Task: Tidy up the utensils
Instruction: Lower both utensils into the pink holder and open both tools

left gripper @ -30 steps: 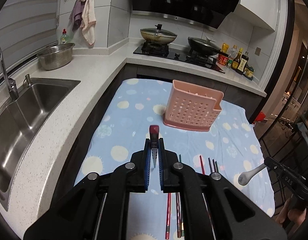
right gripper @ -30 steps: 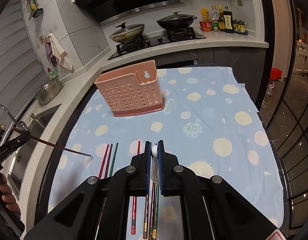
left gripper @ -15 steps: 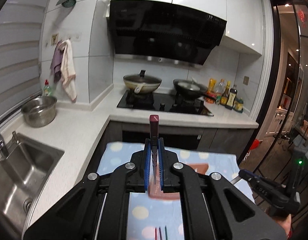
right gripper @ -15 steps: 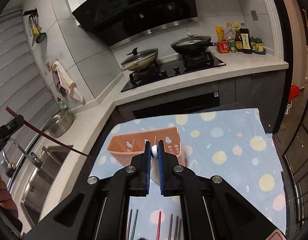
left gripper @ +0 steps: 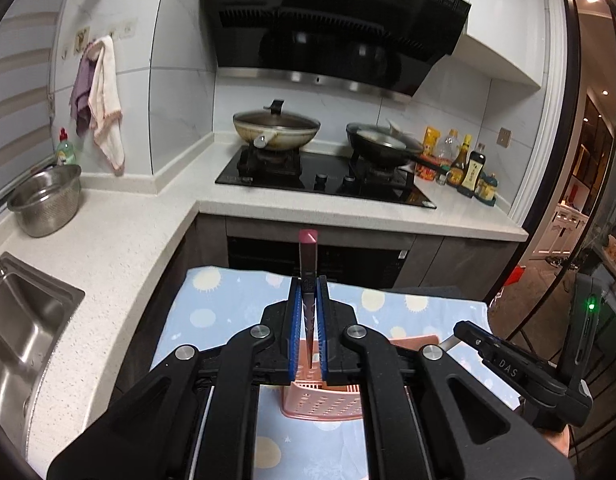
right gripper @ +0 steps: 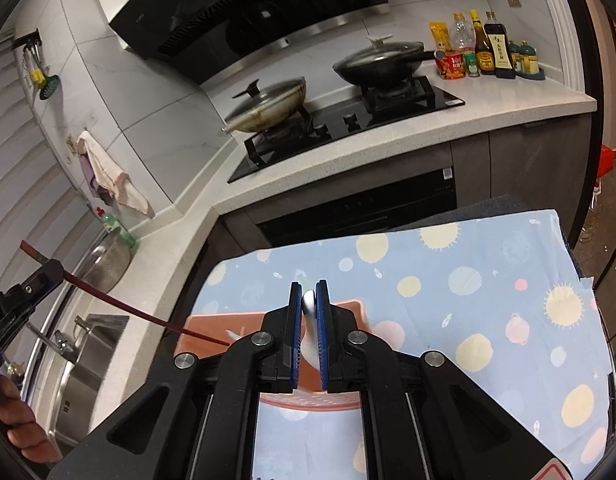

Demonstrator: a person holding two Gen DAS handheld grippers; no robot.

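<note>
The left gripper point(left gripper: 308, 292) has its jaws closed tight on a dark red chopstick point(left gripper: 308, 264). The stick pokes up past the jaw tips, and its flat pink end sits above them. In the right wrist view the same chopstick point(right gripper: 120, 304) runs long and thin from the left gripper point(right gripper: 48, 276) down to the pink basket point(right gripper: 212, 332). Its thin end is over the basket's open top.

The right gripper point(right gripper: 309, 300) has its jaws closed on a white spoon point(right gripper: 309, 304). A bit of the white spoon shows between the blue pads point(right gripper: 296, 332) near the jaw tips, and more of it hangs lower down between them. I cannot tell which part of the spoon is held.

The pink basket point(left gripper: 327, 404) has lots of little holes in its side. It stands on the blue cloth point(left gripper: 212, 312) with yellow suns, right under both sets of jaws. In the left wrist view the right gripper point(left gripper: 507, 364) is just to the right of the left jaws, close to the basket.

The cloth point(right gripper: 487, 280) covers the bench. Far past the jaws is a black stove point(left gripper: 327, 176) with two pans with lids. To the left of the jaws are a steel sink point(left gripper: 20, 332) and a steel bowl point(left gripper: 44, 200).
</note>
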